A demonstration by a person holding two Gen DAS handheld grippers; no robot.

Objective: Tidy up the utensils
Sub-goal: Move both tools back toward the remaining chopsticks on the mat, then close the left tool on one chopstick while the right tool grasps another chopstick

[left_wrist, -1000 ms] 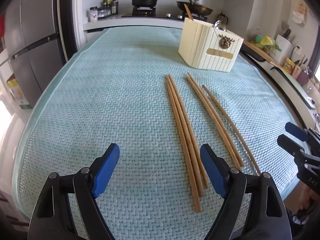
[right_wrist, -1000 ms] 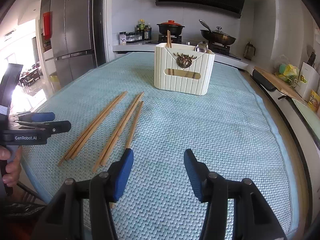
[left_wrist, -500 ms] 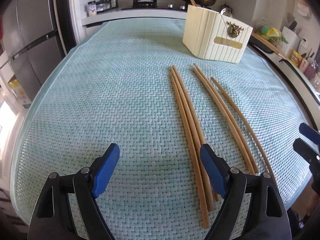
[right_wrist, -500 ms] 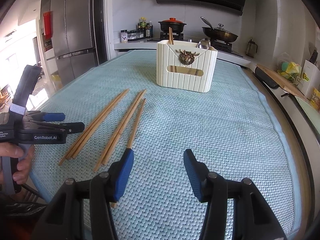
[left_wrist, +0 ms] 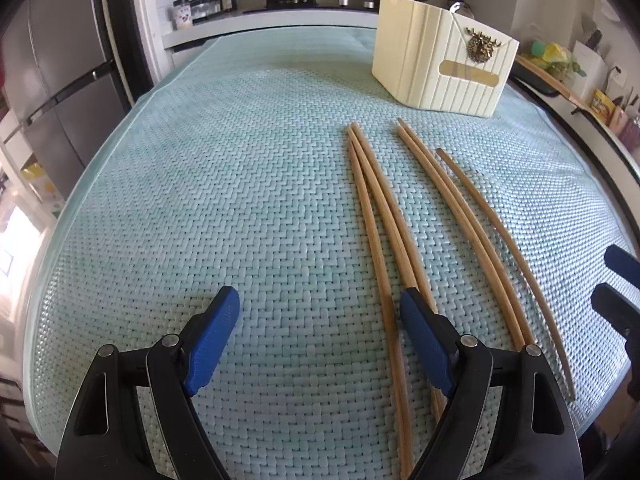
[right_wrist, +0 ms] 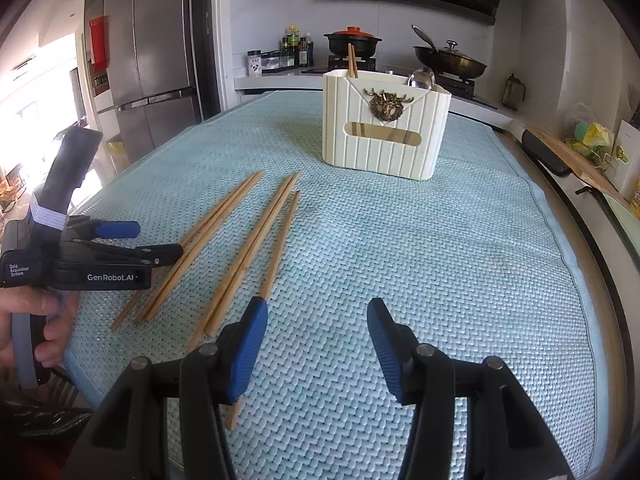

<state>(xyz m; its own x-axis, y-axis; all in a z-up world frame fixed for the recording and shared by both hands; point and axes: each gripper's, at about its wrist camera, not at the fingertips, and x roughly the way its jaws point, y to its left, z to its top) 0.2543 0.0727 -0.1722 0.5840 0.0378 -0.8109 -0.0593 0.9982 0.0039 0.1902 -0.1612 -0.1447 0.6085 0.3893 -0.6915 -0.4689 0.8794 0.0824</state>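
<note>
Chopsticks (left_wrist: 376, 220) lay loose on the counter (left_wrist: 240, 160), none gripped; the left hand-held gripper (left_wrist: 316, 320) hovered released beside them, the right hand-held gripper (right_wrist: 316, 332) likewise empty. Next move probably needed the left jaws straddling one pair, then carrying it to the cream holder (left_wrist: 436, 68)

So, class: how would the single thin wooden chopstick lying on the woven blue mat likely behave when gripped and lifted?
The single wooden chopstick looks slender, so probably light and stiff. Its narrow shaft may pivot or slip between pads. The textured woven blue mat likely keeps it from rolling.

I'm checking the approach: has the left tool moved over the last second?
Yes. In the right wrist view the left tool has come in from the left edge and now overlaps the chopsticks lying on the mat.
</note>
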